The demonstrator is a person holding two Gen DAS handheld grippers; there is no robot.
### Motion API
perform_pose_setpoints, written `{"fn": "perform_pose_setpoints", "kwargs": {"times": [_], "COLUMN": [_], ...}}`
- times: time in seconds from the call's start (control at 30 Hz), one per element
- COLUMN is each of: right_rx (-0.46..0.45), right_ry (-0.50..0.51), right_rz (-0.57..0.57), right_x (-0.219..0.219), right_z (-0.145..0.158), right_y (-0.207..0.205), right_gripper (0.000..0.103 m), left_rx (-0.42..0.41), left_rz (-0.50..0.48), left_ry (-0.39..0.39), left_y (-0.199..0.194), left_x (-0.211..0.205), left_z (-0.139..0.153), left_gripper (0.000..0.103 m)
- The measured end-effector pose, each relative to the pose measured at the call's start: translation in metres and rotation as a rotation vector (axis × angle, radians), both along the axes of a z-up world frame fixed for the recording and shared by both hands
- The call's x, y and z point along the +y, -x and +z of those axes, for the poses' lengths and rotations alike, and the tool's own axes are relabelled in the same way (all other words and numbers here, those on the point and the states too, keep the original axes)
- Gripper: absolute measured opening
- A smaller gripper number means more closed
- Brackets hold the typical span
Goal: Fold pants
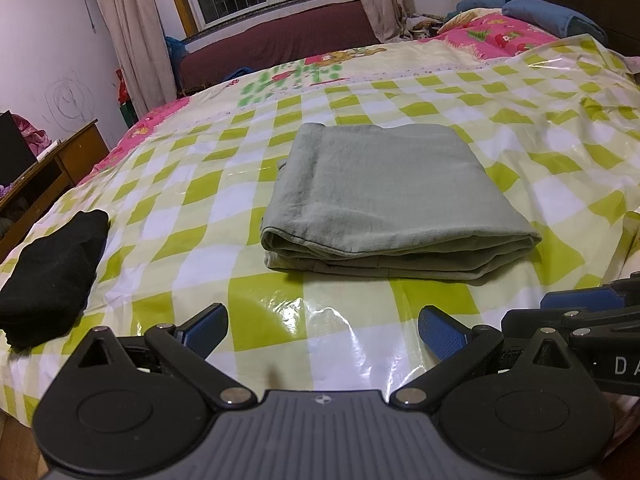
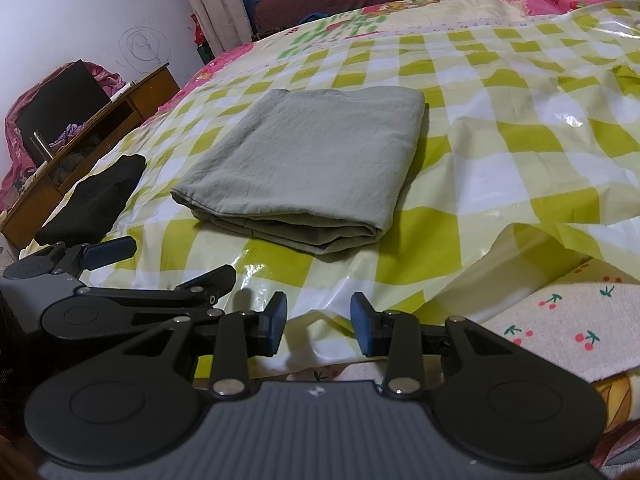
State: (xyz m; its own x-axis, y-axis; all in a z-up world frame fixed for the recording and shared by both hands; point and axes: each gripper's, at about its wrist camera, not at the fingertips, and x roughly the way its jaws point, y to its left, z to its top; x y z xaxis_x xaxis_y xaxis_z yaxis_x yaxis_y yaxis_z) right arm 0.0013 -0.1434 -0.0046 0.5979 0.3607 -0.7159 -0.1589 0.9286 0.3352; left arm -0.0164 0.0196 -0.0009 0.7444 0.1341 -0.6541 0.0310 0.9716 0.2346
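Note:
Grey-green pants (image 1: pixel 384 196) lie folded into a neat rectangle on the green-and-white checked plastic sheet (image 1: pixel 280 300) that covers the bed. My left gripper (image 1: pixel 322 330) hovers just in front of them near the bed's front edge, jaws wide open with nothing between them. In the right wrist view the same folded pants (image 2: pixel 312 164) lie ahead and slightly left. My right gripper (image 2: pixel 319 322) stands in front of them, its blue pads apart and empty. The left gripper (image 2: pixel 160 268) shows beside it on the left.
A folded black garment (image 1: pixel 52 272) lies at the left edge of the bed. A wooden desk (image 1: pixel 44 184) stands left of the bed. Pink bedding (image 1: pixel 496 36) and blue pillows (image 1: pixel 552 16) lie at the far end. A cherry-print cloth (image 2: pixel 560 320) shows under the sheet's right corner.

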Motion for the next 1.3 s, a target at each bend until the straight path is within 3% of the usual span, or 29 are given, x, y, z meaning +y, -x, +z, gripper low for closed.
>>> {"fn": "perform_pose_setpoints", "kwargs": {"times": [1.3], "right_rx": [-0.009], "right_ry": [0.008], "right_rz": [0.008], "right_x": [-0.0007], "right_z": [0.0001], "right_y": [0.0017], "right_gripper": [0.038], "left_rx": [-0.013], "left_rz": [0.000], "left_ry": [-0.017], "left_y": [0.0022], "left_x": [0.0000], "left_z": [0.0025], "left_gripper": [0.103]}}
